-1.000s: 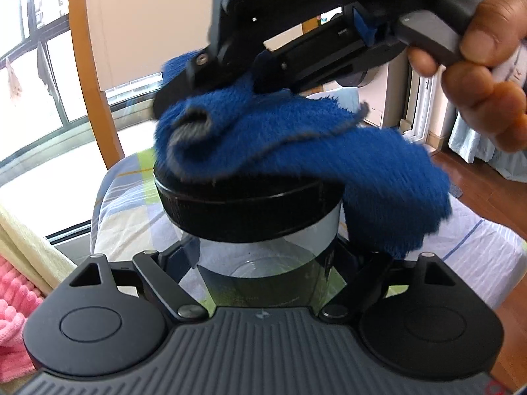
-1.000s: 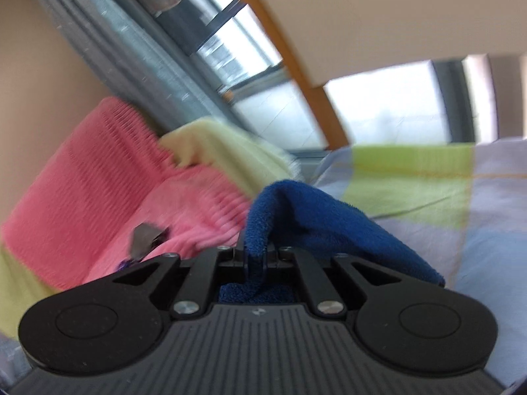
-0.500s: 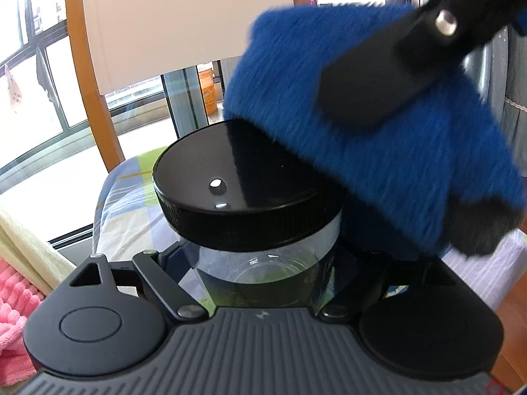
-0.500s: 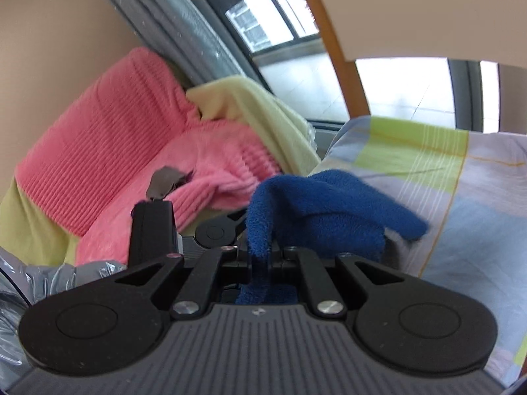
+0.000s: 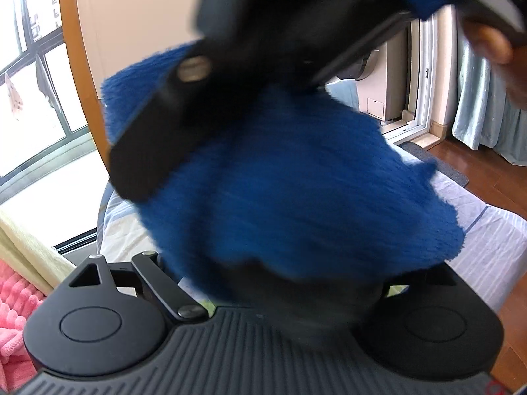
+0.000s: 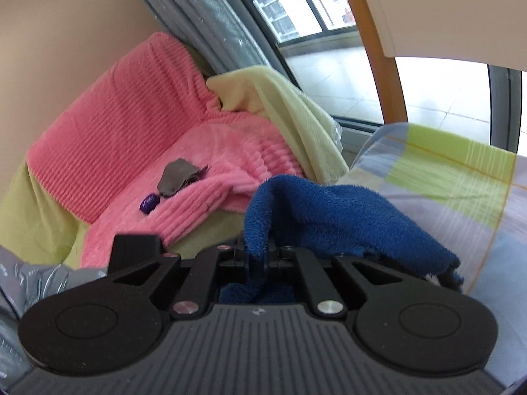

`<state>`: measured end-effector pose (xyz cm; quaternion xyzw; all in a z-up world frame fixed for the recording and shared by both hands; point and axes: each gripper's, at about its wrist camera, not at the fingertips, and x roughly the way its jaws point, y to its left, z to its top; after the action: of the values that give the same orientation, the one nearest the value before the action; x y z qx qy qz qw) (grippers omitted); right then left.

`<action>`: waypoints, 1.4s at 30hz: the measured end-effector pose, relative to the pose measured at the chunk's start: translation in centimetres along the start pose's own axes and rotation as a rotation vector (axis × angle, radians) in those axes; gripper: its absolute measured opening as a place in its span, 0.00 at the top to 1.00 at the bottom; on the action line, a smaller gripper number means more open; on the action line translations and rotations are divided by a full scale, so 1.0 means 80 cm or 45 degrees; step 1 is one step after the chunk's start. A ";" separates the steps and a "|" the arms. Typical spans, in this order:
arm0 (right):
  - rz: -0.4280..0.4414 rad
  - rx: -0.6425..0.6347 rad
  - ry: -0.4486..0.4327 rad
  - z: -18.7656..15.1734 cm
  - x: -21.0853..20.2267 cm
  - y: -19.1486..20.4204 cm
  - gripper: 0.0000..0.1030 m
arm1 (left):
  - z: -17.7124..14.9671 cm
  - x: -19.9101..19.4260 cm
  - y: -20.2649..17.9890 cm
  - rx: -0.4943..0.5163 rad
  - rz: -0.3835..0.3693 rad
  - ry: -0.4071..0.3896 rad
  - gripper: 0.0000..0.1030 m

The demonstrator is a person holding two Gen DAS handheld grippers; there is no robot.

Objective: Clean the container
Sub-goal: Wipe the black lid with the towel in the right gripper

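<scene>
In the left wrist view a blue fluffy cloth fills the middle and covers the black-lidded clear container, of which only a dark blurred part shows between my left gripper's fingers. My left gripper is shut on the container. My right gripper reaches in from above, shut on the cloth and pressing it over the lid. In the right wrist view my right gripper clamps the blue cloth, which drapes forward and to the right.
A bed with a checked blue, green and white sheet lies below. A pink ribbed blanket and a pale yellow one lie at the left. A wood-framed headboard and windows stand behind. Wooden floor is at the right.
The right gripper swept the cloth from the lid's right side back over the top, so the lid that showed half a second ago is now covered.
</scene>
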<state>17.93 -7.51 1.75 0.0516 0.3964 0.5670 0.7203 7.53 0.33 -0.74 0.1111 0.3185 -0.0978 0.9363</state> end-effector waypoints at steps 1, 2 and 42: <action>-0.015 0.004 -0.018 0.000 0.000 -0.001 0.98 | 0.000 0.000 0.000 -0.002 0.001 0.002 0.15; -0.029 0.007 -0.035 0.000 0.001 -0.003 0.98 | 0.000 0.000 0.001 -0.004 0.001 0.003 0.15; -0.156 0.166 -0.234 -0.060 -0.064 0.002 0.98 | 0.007 -0.017 0.001 -0.029 -0.013 -0.003 0.16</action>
<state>14.59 -13.68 1.18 0.1256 0.3671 0.4878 0.7820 6.84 0.42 0.53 0.0985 0.3192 -0.0990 0.9373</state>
